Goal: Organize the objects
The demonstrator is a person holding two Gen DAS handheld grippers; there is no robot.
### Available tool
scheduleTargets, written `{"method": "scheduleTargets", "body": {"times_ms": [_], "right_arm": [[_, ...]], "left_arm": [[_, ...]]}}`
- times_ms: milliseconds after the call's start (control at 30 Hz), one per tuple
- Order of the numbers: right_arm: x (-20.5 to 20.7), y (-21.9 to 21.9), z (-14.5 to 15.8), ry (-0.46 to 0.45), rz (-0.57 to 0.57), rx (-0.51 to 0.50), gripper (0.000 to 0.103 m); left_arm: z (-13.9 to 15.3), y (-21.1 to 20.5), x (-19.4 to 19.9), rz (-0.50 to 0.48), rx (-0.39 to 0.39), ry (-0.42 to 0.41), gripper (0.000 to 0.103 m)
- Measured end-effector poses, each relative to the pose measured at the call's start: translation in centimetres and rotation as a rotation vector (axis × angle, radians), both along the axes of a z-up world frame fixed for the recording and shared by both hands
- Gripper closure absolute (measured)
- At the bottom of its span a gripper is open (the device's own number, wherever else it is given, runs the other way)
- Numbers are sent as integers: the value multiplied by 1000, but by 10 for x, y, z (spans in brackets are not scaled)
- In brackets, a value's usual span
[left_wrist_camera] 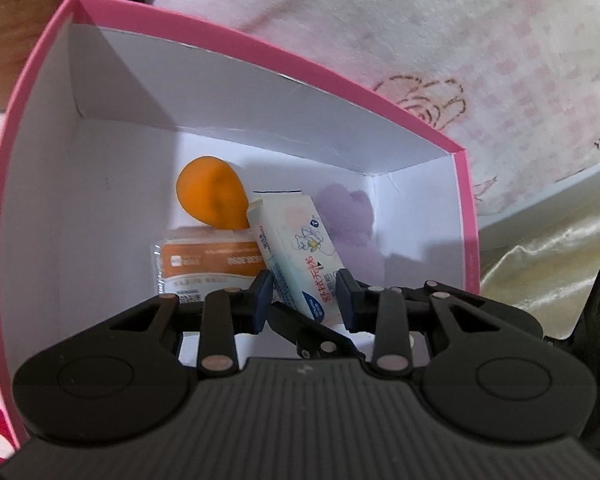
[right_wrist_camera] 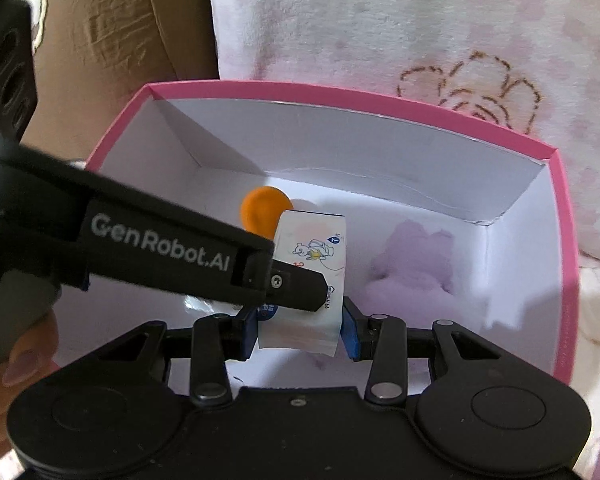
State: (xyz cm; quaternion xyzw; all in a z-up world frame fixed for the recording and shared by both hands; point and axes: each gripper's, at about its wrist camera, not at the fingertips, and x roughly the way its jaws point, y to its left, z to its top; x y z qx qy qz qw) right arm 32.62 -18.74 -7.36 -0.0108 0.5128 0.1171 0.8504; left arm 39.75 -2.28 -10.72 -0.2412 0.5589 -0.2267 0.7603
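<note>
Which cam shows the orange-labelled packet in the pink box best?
Left wrist: the orange-labelled packet lies flat under the orange sponge, label legible. Right wrist: the left gripper hides it; only a clear sliver shows.

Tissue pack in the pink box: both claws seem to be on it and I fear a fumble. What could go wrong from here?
The left claw and right claw both grip the tissue pack; opposing pulls might crush or tear it. It leans, so once released it may topple onto the orange packet or the orange sponge. The crossed claws could also collide.
</note>
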Motion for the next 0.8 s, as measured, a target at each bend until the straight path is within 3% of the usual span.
{"method": "scheduleTargets", "body": {"times_ms": [200, 267, 333, 467, 500, 567, 633, 800], "right_arm": [[-4, -2, 0, -23, -2, -21, 54], [-5, -5, 0, -17, -2, -6, 46], [-9, -8, 0, -23, 7, -3, 46], [-30, -11, 9, -102, 58, -24, 46], [-37, -11, 12, -127, 77, -19, 47], [-51, -13, 18, -158, 92, -13, 71], [-62, -18, 21, -171, 80, -1, 77], [-76, -26, 21, -203, 40, 16, 78]], "left_arm": [[3, -9, 4, -1, 35, -29, 71], [4, -16, 6, -5, 49, -29, 71], [4, -22, 6, -5, 69, -37, 71], [2, -30, 4, -20, 115, -51, 71], [0, -32, 4, -26, 107, -41, 72], [-2, -35, 1, -31, 117, -37, 77], [0, -40, -2, -36, 150, -64, 78], [-3, -57, -3, -56, 212, -66, 82]]}}
